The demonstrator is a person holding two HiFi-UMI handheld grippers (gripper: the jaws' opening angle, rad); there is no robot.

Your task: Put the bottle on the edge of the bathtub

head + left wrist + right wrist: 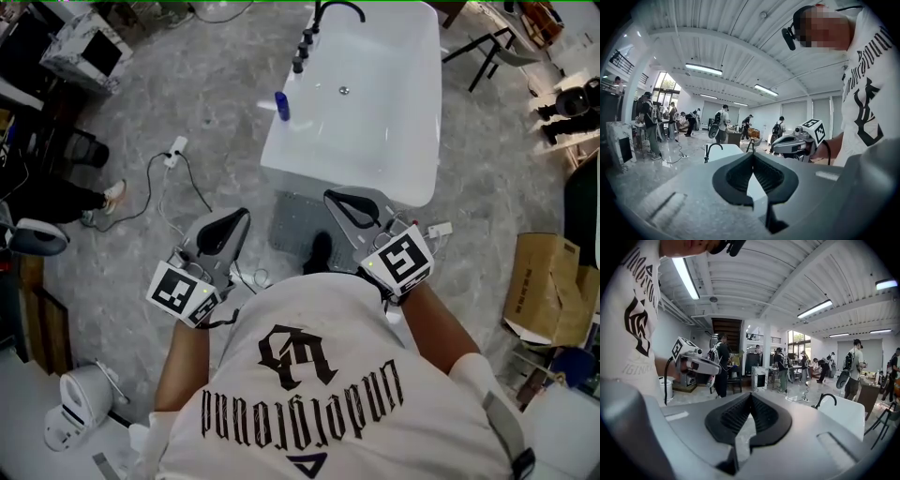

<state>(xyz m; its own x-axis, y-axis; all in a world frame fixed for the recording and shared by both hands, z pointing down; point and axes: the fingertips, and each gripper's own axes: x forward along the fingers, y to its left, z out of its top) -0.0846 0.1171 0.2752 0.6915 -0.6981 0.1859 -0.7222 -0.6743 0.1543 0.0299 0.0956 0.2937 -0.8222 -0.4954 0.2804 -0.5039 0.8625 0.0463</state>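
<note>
**Both hand-held grippers empty, bottle standing on the tub rim**

Nearest the camera is the person's white printed T-shirt [309, 394], with both forearms raised in front of it; the left hand-held gripper [228, 228] and the right hand-held gripper [347, 204] are held side by side above the floor, well apart from each other and short of the tub. In the left gripper view the black pads are pressed together at their tips with nothing between them; the right gripper view shows the same, jaws pressed together and empty. Each carries its marker cube on the side nearest the person.

Below and between the two grippers a dark shoe [319, 251] stands at the near edge of a grey mat [292, 217]; the mat lies on the marbled grey floor [216, 94] against the near end of the white bathtub [375, 131].

The blue bottle [281, 105] stands upright on the tub's left rim, about halfway along it; no gripper touches it. Farther along the same side a row of black knobs [302, 52] leads to a black arched faucet [336, 7] at the far end; a small drain [344, 90] sits in the basin.

Left of the tub a white power strip [175, 150] trails a dark cable across the floor; a cardboard box [542, 281] sits at the right.
</note>
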